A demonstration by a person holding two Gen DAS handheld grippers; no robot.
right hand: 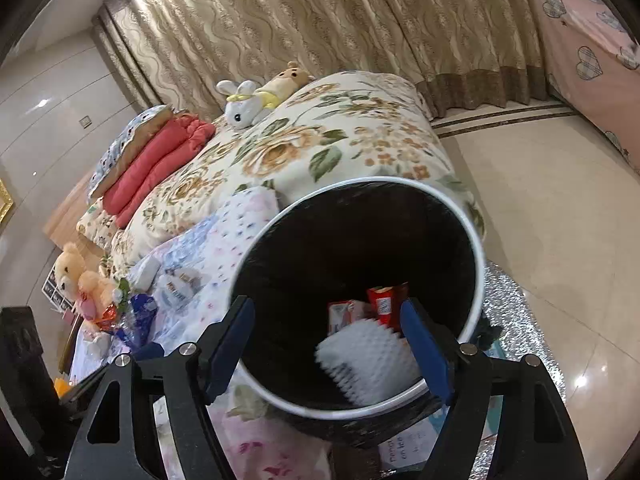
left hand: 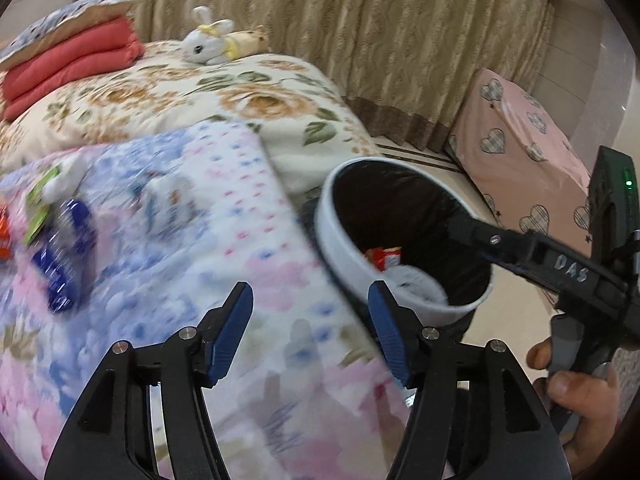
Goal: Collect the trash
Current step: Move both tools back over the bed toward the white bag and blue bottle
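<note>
Inside bin (right hand: 476, 248): blurred white foam piece (right hand: 368, 364), half-hidden red cartons (right hand: 384, 304).

Evenly lit indoors, motion-blurred across the pastel quilt (left hand: 192, 248) and white foam (right hand: 368, 360), glare spots on the tiled floor (right hand: 560, 280), edges fisheye-bent, corners black.

bed (right hand: 360, 128) | on it: red blanket (right hand: 160, 160), plush rabbit (right hand: 242, 106), wrappers (left hand: 60, 248)
</note>
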